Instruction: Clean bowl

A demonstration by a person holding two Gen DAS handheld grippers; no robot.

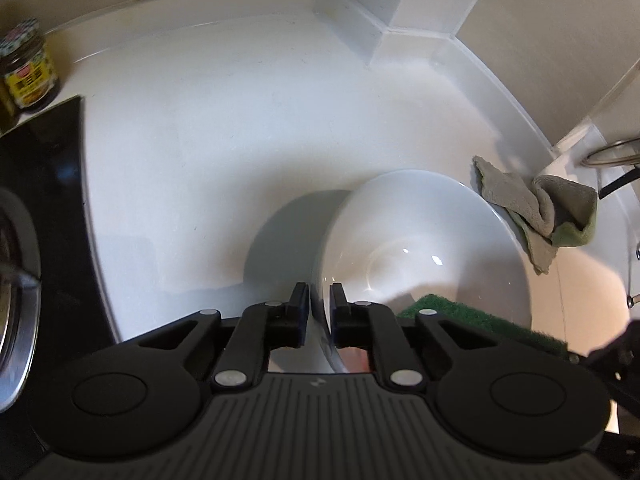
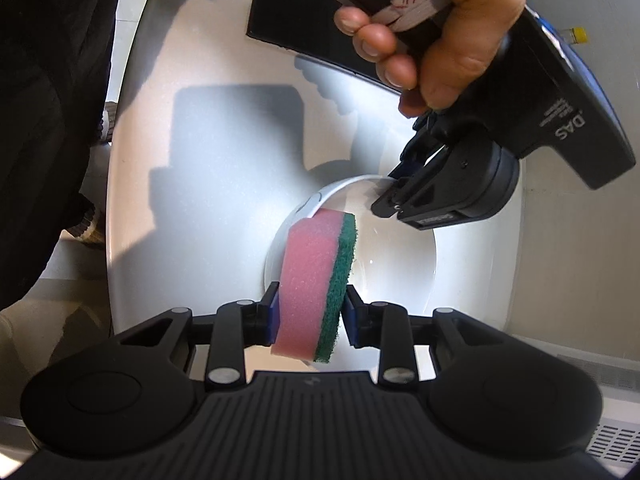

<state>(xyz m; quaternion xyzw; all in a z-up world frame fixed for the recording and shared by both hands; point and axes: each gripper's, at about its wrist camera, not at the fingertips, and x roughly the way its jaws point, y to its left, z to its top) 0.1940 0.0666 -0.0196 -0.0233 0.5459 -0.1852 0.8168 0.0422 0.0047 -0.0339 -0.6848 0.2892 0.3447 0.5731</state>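
A white bowl (image 1: 420,240) is held tilted above the white counter. My left gripper (image 1: 319,300) is shut on its near rim, one finger inside and one outside. In the right wrist view the bowl (image 2: 400,264) sits ahead, with the left gripper (image 2: 394,184) clamped on its far rim. My right gripper (image 2: 310,308) is shut on a pink sponge with a green scouring side (image 2: 316,276), which stands on edge against the bowl's rim. The sponge's green side (image 1: 480,324) also shows at the bowl's lower right in the left wrist view.
A grey-green cloth (image 1: 540,212) lies on the counter right of the bowl. A jar (image 1: 28,68) stands at the far left beside a black hob (image 1: 44,184). A pot edge (image 1: 16,300) sits on the hob. A wall corner (image 1: 400,12) rises behind.
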